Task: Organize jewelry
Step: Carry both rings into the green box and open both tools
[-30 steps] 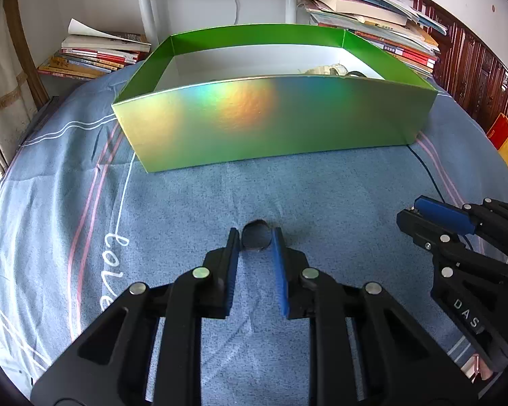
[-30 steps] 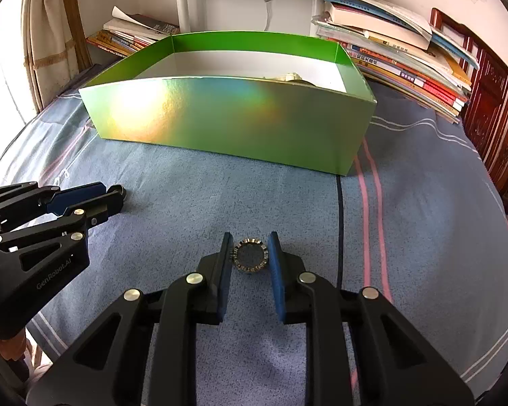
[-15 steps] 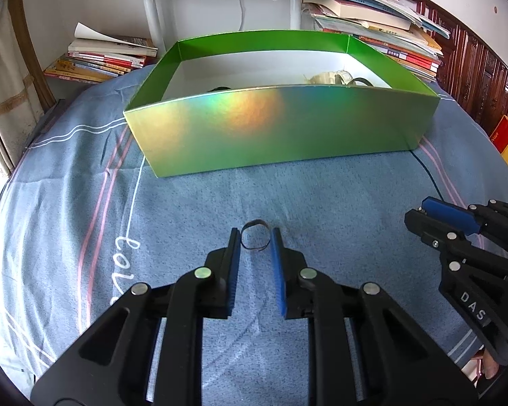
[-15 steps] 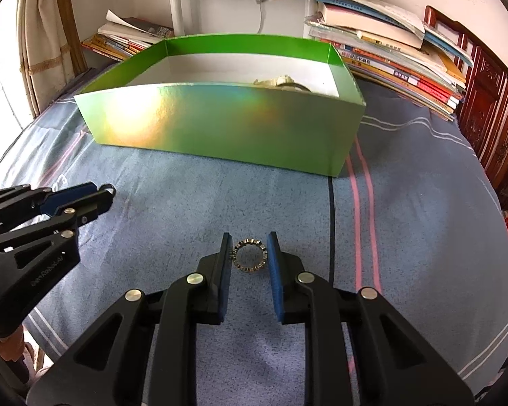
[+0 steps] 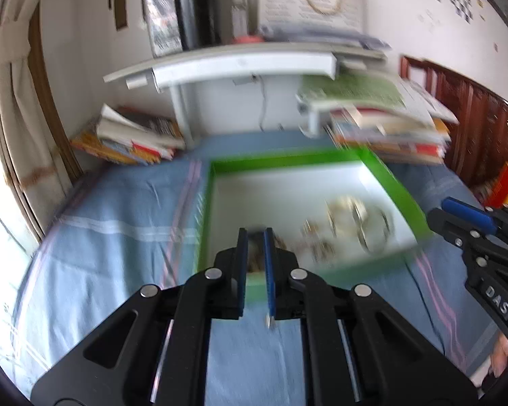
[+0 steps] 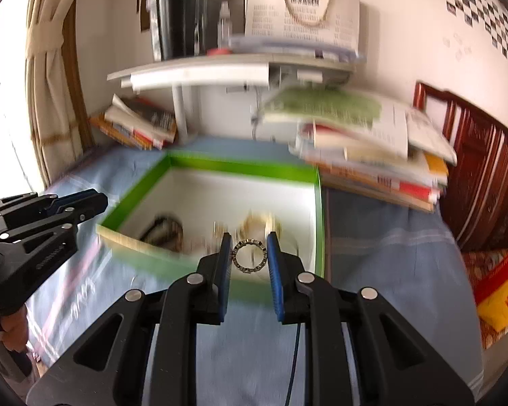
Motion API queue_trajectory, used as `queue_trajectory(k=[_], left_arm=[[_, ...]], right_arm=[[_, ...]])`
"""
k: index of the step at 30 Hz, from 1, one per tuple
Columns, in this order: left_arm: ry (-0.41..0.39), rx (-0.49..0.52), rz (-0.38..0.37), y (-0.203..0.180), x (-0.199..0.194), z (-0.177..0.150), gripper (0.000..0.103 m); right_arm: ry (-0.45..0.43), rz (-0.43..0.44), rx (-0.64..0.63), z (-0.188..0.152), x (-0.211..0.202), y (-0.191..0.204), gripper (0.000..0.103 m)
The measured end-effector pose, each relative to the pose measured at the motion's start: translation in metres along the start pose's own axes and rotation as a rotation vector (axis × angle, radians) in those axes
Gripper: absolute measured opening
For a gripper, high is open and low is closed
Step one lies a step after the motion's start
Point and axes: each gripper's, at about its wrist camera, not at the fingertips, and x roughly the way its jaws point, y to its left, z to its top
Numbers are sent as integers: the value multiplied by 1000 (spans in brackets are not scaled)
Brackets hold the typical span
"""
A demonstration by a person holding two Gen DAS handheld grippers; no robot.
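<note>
A green box [image 5: 205, 209] with a white inside sits on the blue bedspread; it also shows in the right wrist view [image 6: 318, 199]. Several pieces of jewelry [image 5: 355, 220] lie inside it, blurred. My left gripper [image 5: 254, 237] is raised over the box's near wall and shut on a dark ring [image 5: 254, 242], blurred between the pads. My right gripper [image 6: 249, 248] is shut on a studded ring [image 6: 249, 253], held above the box's near right part. Each gripper shows at the edge of the other's view.
Stacks of books [image 5: 132, 138] lie at the back left and a taller pile [image 6: 372, 155] at the back right. A white desk [image 5: 237, 64] stands behind. A dark wooden headboard [image 6: 484, 182] is on the right. A black cable [image 6: 293, 365] runs over the bedspread.
Both grippers have risen from the bedspread and moved forward with their rings, so I now look down into the box. The views are motion-blurred.
</note>
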Motion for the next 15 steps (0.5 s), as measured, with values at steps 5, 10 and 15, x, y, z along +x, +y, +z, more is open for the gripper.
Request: queue_trajectory(k=[5, 10, 15], left_arm=[[78, -19, 13, 7, 36, 27, 10], [104, -24, -17, 21, 17, -19, 15], [229, -30, -41, 26, 31, -75, 27]], right_arm=[[54, -10, 62, 18, 34, -6, 21], [70, 52, 76, -29, 8, -6, 21], [193, 71, 34, -86, 9, 9, 21]])
